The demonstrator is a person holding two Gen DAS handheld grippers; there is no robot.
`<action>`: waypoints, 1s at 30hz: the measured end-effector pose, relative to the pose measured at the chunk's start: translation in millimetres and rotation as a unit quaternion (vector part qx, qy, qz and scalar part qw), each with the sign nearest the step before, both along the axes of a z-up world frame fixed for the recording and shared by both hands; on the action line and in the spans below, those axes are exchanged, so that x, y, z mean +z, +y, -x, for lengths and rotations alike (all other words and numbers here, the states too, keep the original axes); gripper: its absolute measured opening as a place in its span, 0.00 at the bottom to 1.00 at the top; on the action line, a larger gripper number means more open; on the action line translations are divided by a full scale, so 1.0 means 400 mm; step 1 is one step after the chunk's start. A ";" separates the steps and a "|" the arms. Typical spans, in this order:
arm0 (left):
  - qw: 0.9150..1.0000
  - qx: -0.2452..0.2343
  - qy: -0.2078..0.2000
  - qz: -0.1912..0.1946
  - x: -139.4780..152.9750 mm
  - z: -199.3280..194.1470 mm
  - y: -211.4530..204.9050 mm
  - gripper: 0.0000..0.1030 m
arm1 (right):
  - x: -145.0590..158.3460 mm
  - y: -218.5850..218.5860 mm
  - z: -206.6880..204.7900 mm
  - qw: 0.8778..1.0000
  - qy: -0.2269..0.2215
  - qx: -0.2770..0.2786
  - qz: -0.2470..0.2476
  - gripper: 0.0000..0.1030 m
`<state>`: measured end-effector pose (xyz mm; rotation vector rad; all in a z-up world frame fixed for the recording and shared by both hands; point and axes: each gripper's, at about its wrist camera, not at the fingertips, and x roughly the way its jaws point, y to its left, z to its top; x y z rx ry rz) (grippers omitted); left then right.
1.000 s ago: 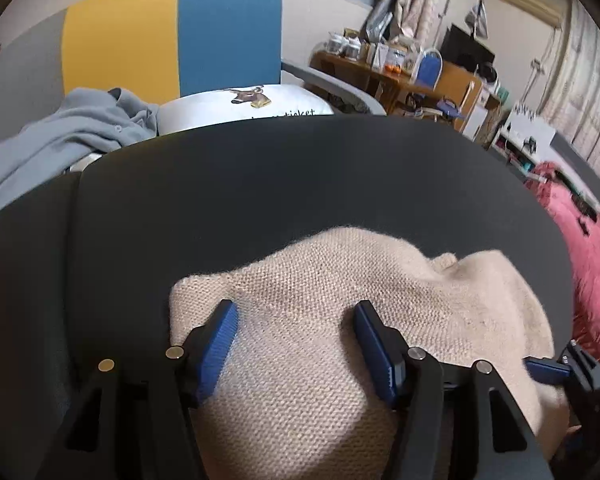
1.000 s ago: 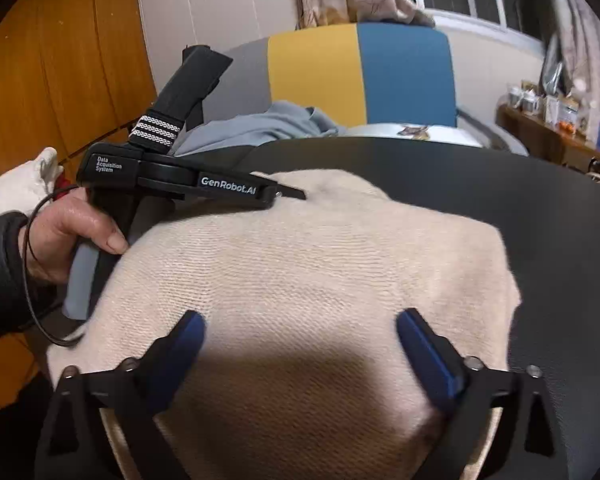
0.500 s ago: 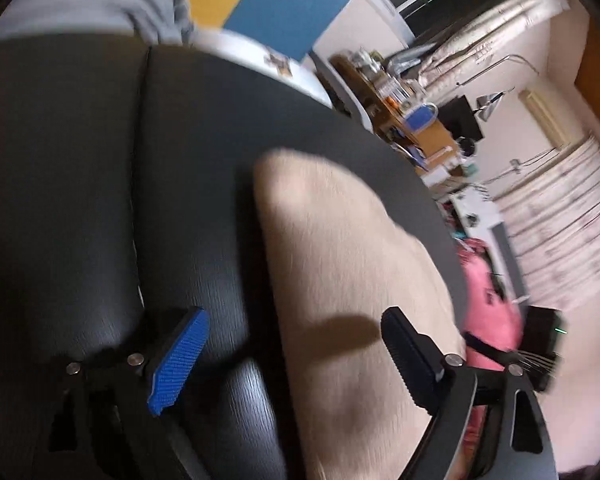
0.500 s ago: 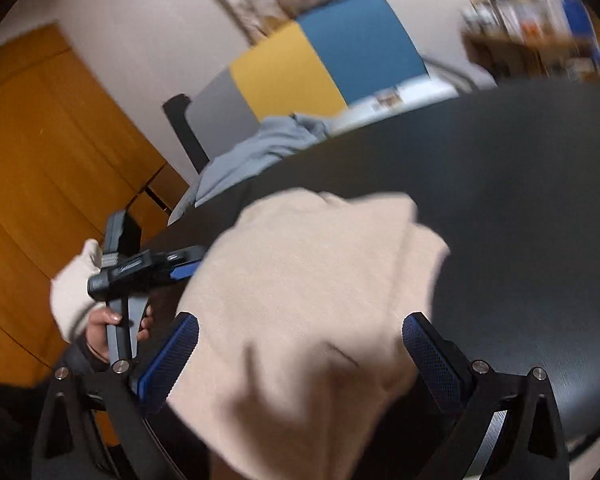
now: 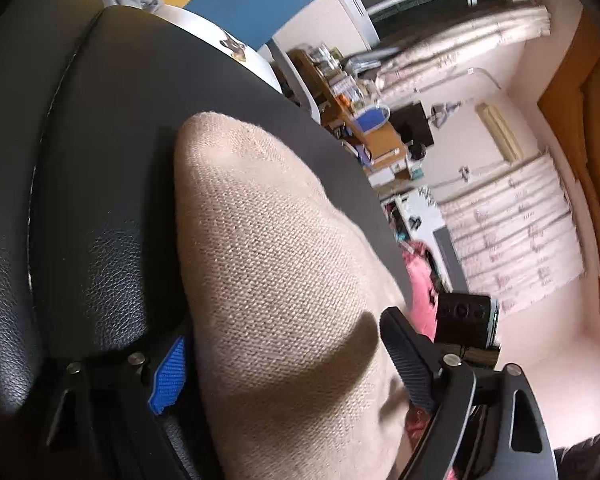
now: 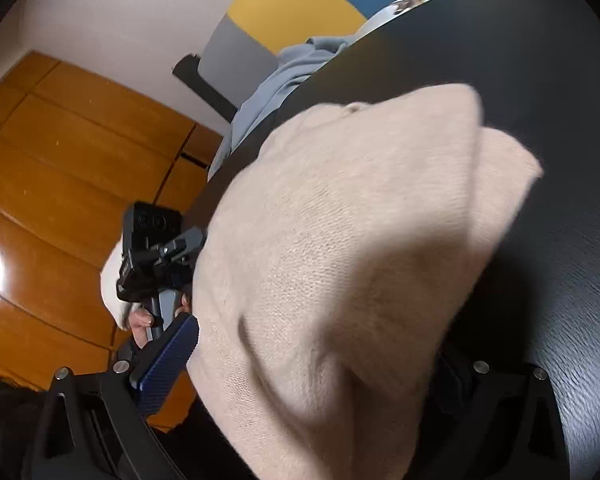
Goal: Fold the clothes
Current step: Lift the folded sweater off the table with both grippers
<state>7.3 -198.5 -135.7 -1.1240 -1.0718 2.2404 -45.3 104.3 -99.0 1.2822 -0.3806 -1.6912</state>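
Soft, light, floppy beige knit sweater (image 5: 276,264) draped between spread jaws of left gripper (image 5: 284,364) and right gripper (image 6: 312,356); best pinched at folded edges.

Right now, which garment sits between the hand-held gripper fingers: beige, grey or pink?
The beige knit sweater. It fills the gap between both grippers' fingers; the grey garment lies by the chair back, the pink one beyond the black surface's edge.

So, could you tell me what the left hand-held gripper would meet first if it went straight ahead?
The beige knit garment: it already lies between the open fingers of the left hand-held gripper, over the black surface.
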 end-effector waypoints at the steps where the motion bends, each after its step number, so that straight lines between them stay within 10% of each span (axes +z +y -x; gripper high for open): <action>1: 1.000 0.003 0.001 0.001 0.000 -0.001 0.003 0.86 | 0.002 -0.012 -0.005 1.000 0.013 0.001 -0.010 1.00; 2: 1.000 0.001 -0.002 0.010 -0.001 -0.003 0.009 0.84 | 0.005 -0.025 -0.009 0.999 0.025 0.002 -0.020 1.00; 4: 1.000 -0.001 -0.007 0.022 -0.001 -0.010 0.019 0.48 | 0.010 -0.049 -0.019 0.998 0.050 0.004 -0.040 0.99; 6: 1.000 0.013 -0.001 0.002 0.001 -0.032 0.013 0.41 | 0.015 -0.074 -0.028 0.995 0.075 0.006 -0.059 0.88; 8: 0.999 0.037 0.022 0.012 0.027 -0.071 0.003 0.38 | 0.016 -0.097 -0.029 0.995 0.077 0.007 -0.064 0.60; 17: 0.972 0.174 0.135 0.085 0.240 -0.355 -0.176 0.36 | 0.040 -0.328 -0.039 0.991 0.000 0.107 0.079 0.57; 22: 0.918 0.302 0.201 0.161 0.418 -0.584 -0.340 0.36 | 0.183 -0.648 -0.092 0.961 0.025 0.231 0.147 0.57; 30: 0.784 0.528 0.223 0.239 0.647 -0.978 -0.617 0.36 | 0.536 -1.204 -0.287 0.869 0.102 0.417 0.245 0.57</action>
